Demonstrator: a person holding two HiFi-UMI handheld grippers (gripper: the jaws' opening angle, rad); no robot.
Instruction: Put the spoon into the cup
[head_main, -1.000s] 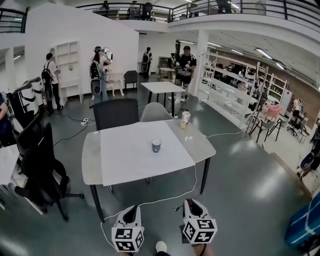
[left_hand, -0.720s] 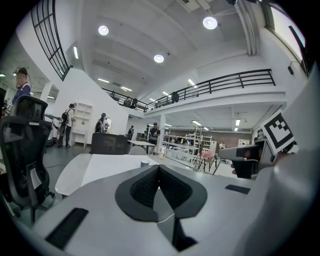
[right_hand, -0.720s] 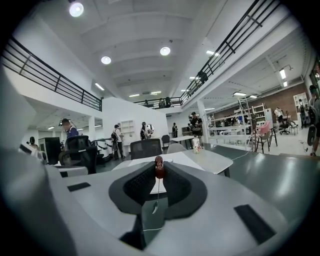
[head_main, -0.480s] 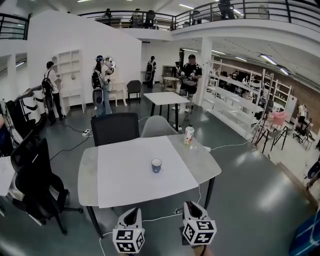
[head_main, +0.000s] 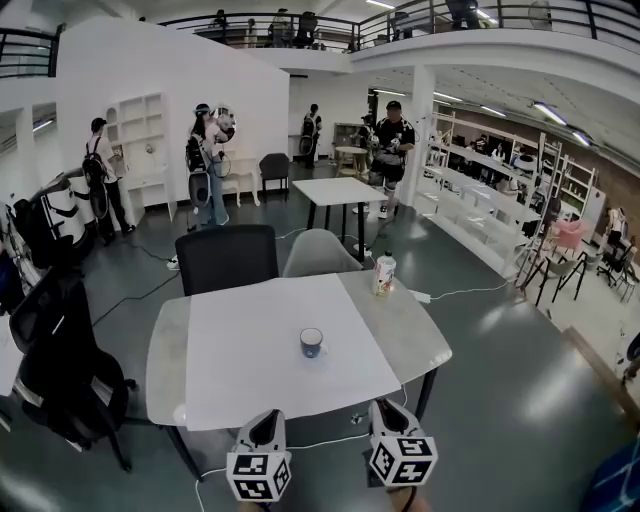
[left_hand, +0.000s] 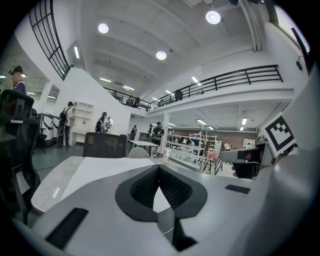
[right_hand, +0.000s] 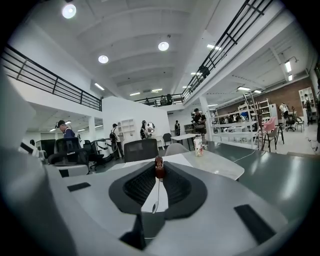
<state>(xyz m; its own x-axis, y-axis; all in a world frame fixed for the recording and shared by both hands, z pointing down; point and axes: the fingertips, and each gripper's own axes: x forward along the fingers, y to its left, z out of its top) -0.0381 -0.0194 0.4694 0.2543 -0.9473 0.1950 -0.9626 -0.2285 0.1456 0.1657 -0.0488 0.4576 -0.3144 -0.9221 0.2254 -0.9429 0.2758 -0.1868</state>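
On round-cornered table (head_main: 165, 360): blue cup (head_main: 312, 343) | right tool (right_hand: 159, 169) pinches slim metal spoon (right_hand: 157, 190) | left tool (left_hand: 159, 169) clenched

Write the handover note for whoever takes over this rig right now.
Left gripper: jaws together, empty, short of the table's near edge.
Right gripper: jaws shut on the thin metal spoon with a reddish-brown knob end, knob at the jaw tips.
Small blue cup: upright on the grey table with a white sheet, near its front middle, apart from both grippers.
Done: spoon is in the grip.
Left: carry it to the cup and put it in.
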